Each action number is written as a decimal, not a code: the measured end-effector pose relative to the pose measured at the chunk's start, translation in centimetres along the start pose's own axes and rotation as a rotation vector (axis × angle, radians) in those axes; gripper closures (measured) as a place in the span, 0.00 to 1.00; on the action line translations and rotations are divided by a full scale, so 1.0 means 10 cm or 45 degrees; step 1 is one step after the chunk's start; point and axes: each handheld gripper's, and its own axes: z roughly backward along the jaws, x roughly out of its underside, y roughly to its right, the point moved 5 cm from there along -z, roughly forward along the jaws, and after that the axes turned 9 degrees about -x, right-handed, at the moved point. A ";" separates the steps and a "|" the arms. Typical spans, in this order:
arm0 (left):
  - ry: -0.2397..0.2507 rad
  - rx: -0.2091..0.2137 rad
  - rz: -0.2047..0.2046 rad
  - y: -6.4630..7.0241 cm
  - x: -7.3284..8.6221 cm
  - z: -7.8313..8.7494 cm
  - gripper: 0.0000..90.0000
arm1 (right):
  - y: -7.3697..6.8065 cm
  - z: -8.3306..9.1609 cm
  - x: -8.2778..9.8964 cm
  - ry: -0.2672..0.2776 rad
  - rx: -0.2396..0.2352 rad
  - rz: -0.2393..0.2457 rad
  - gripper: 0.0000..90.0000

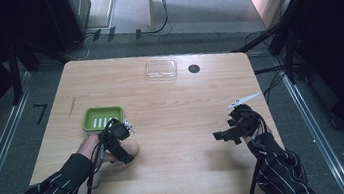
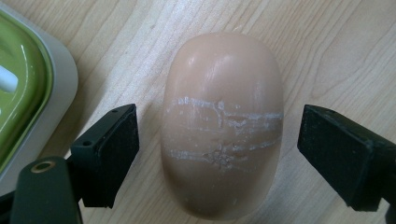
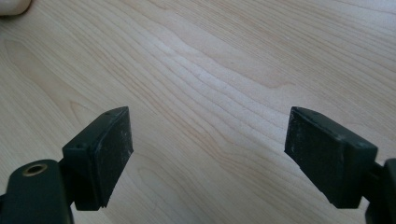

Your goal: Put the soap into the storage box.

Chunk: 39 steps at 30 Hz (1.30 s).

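A pinkish oval bar of soap (image 2: 222, 126) lies on the wooden table, with worn white embossing on its top. My left gripper (image 2: 219, 140) straddles it from above, one black pad on each side, and a small gap shows between each pad and the soap. In the high view the soap (image 1: 135, 147) peeks out beside the left gripper (image 1: 125, 148), just in front of a green soap dish (image 1: 87, 120). My right gripper (image 1: 225, 136) hovers open over bare wood at the table's right, nothing between its jaws (image 3: 208, 140).
The green dish with a grey rim (image 2: 60, 84) sits close to the left of the soap. A clear plastic box (image 1: 161, 69) and a small black disc (image 1: 194, 68) lie at the table's far edge. Bare wood lies between the two grippers.
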 end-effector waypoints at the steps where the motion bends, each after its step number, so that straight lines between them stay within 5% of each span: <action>1: 0.003 0.003 0.008 0.00 0.00 -0.01 0.16 | 0.00 0.00 0.00 0.001 0.000 -0.001 0.18; 20: -0.036 -0.011 -0.020 0.03 0.01 -0.07 0.19 | 0.00 0.01 0.00 0.007 -0.002 0.008 0.18; 21: -0.034 -0.008 -0.018 0.03 0.01 -0.07 0.25 | 0.00 0.01 0.00 0.008 -0.002 0.009 0.18; 39: -0.040 -0.019 -0.024 0.04 0.02 -0.07 0.35 | 0.00 0.01 0.00 0.008 -0.002 0.009 0.18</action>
